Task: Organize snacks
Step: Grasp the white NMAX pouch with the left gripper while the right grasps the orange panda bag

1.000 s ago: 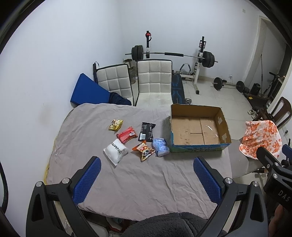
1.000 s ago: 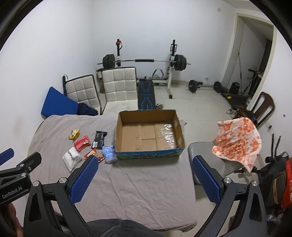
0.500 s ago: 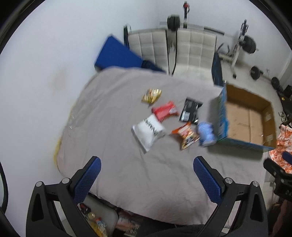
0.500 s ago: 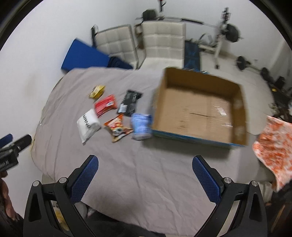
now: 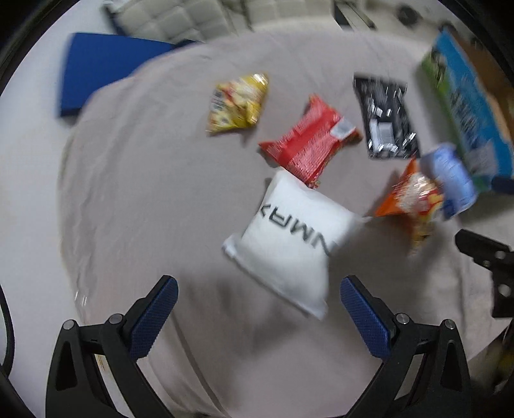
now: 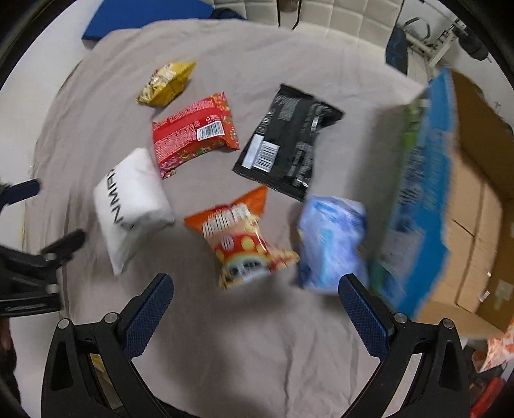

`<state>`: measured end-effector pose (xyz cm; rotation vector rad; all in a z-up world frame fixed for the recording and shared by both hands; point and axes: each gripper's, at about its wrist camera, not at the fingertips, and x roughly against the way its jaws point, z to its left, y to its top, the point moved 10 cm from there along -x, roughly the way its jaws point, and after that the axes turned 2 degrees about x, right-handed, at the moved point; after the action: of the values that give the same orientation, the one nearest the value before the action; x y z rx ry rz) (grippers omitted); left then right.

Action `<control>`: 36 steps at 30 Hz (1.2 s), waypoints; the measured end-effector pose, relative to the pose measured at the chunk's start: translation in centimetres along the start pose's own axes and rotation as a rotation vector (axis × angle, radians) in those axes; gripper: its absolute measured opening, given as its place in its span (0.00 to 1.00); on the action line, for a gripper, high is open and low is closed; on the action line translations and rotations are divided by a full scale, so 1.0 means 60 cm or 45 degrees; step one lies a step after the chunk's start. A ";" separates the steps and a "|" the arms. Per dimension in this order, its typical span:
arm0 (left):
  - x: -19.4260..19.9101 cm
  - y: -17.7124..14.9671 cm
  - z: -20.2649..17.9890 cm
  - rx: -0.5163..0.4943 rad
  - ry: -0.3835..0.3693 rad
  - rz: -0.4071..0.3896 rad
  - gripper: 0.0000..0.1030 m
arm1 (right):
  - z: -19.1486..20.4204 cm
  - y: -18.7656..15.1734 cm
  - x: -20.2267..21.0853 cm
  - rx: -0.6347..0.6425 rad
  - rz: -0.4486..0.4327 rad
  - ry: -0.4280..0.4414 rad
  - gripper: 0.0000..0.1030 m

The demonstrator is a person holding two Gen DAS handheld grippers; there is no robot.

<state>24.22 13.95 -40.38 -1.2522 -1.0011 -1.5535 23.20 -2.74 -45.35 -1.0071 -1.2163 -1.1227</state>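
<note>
Several snack packets lie on a grey cloth-covered table point(image 5: 144, 193). In the left wrist view my left gripper point(image 5: 257, 299) hangs open just short of a white packet point(image 5: 289, 238), with yellow point(image 5: 237, 103), red point(image 5: 308, 138), black point(image 5: 385, 119), orange point(image 5: 411, 199) and light blue point(image 5: 449, 180) packets beyond. In the right wrist view my right gripper point(image 6: 253, 295) hangs open just short of the orange packet point(image 6: 241, 238), the light blue packet point(image 6: 331, 241) to its right. The white packet point(image 6: 131, 205), red packet point(image 6: 196, 131), black packet point(image 6: 286, 138) and yellow packet point(image 6: 167, 83) lie further off. Both grippers hold nothing.
An open cardboard box point(image 6: 475, 199) with a blue printed side stands at the table's right, empty inside; it also shows as the box point(image 5: 465, 96) in the left view. A blue mat point(image 5: 106, 67) and padded chairs point(image 6: 337, 16) sit behind the table. An orange-patterned cloth point(image 6: 501, 350) hangs at far right.
Both grippers have dropped and moved forward toward the packets, which now fill the views. The left closed in on the white packet, the right on the orange one. Jaws stayed open.
</note>
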 end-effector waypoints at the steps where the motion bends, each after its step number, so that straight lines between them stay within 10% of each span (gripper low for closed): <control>1: -0.029 0.010 -0.004 -0.052 -0.010 0.034 1.00 | -0.001 0.003 -0.009 -0.009 0.015 0.001 1.00; 11: -0.178 0.026 -0.092 -0.407 -0.233 0.240 0.89 | 0.003 0.022 -0.073 -0.074 0.111 0.018 1.00; 19: -0.185 0.007 -0.052 0.028 -0.343 0.207 0.76 | 0.025 0.041 -0.103 -0.097 0.123 0.032 0.95; 23: -0.202 -0.040 -0.004 0.337 -0.304 0.278 0.76 | 0.022 0.046 -0.140 -0.111 0.165 -0.003 0.74; 28: -0.205 -0.071 -0.009 0.358 -0.283 0.259 0.78 | 0.005 0.041 -0.170 -0.380 0.235 0.014 0.47; 36: -0.259 -0.114 -0.048 0.374 -0.299 0.253 0.77 | 0.007 0.047 -0.159 -0.503 0.192 0.097 0.71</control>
<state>18.51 15.43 -56.56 -1.2988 -1.1670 -1.0811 25.83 -0.87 -54.77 -1.3167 -0.8577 -1.2963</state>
